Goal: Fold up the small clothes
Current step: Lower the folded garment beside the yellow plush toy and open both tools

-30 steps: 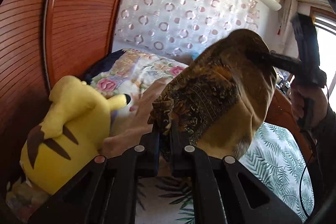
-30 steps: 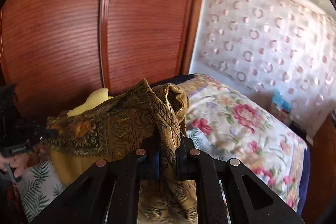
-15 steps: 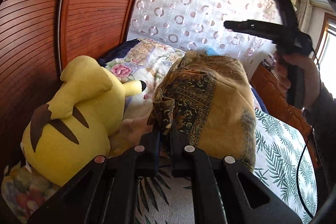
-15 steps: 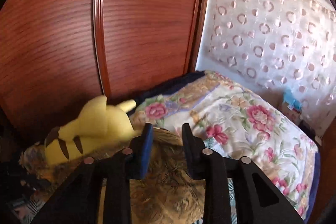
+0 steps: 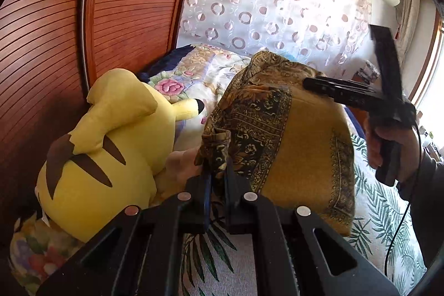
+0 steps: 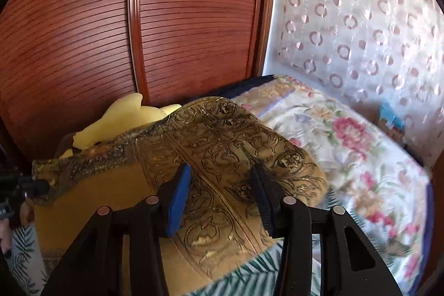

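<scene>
Bedsheet [image 5: 383, 212] bears scarf [image 5: 305, 146]; left tool [image 5: 217, 174] pinches it, right tool [image 6: 220, 179] opening.

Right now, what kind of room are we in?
Most likely a bedroom. There is a bed with a leaf-print sheet and a floral quilt, a yellow plush toy against a slatted wooden wardrobe door, and a sheer curtain behind.
</scene>
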Available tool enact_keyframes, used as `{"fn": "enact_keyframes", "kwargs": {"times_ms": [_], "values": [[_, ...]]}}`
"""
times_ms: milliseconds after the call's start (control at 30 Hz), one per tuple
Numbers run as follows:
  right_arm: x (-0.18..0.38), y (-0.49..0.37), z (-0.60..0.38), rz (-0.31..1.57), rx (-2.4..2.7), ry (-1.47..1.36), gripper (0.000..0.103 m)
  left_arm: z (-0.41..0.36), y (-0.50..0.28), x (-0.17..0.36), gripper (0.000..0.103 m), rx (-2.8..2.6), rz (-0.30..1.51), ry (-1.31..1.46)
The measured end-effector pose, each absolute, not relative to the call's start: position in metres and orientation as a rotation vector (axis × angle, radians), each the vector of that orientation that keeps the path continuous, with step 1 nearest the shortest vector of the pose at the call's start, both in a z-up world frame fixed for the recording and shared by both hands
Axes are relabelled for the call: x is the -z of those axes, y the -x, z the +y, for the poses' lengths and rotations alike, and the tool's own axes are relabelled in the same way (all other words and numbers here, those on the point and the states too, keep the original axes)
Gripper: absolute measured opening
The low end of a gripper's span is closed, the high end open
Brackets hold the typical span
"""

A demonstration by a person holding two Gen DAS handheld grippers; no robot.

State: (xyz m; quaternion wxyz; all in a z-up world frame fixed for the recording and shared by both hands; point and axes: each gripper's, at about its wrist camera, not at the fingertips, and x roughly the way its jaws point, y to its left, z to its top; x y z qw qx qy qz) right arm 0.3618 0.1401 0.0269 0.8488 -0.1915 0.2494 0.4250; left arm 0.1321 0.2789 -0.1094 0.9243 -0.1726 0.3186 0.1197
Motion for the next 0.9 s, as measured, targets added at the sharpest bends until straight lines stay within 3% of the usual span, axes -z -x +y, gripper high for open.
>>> {"fn": "enact_keyframes", "kwargs": {"times_ms": [400,467,567,633,700,833,900], "values": [[-0.011,-0.389,0.164,0.559,-0.894,0.409,0.052,0.275,-0.132,0.107,0.008,-0.276,0.659,0.317],[-0.009,-0.383,0.160,0.551,-0.870,0.409,0.053,0.273,-0.131,0.104,0.013,-0.297,0.660,0.292],[-0.015,-0.367,0.155,0.558,-0.844,0.391,0.053,0.273,-0.128,0.101,0.027,-0.328,0.644,0.257],[-0.023,-0.357,0.151,0.556,-0.842,0.370,0.053,0.272,-0.124,0.097,0.043,-0.340,0.626,0.238],[-0.028,-0.345,0.144,0.552,-0.855,0.352,0.053,0.271,-0.121,0.093,0.050,-0.341,0.613,0.218],[-0.035,-0.328,0.131,0.547,-0.873,0.315,0.053,0.263,-0.116,0.083,0.083,-0.337,0.581,0.181],[-0.036,-0.319,0.123,0.552,-0.875,0.292,0.053,0.258,-0.112,0.078,0.083,-0.349,0.562,0.142]]}}
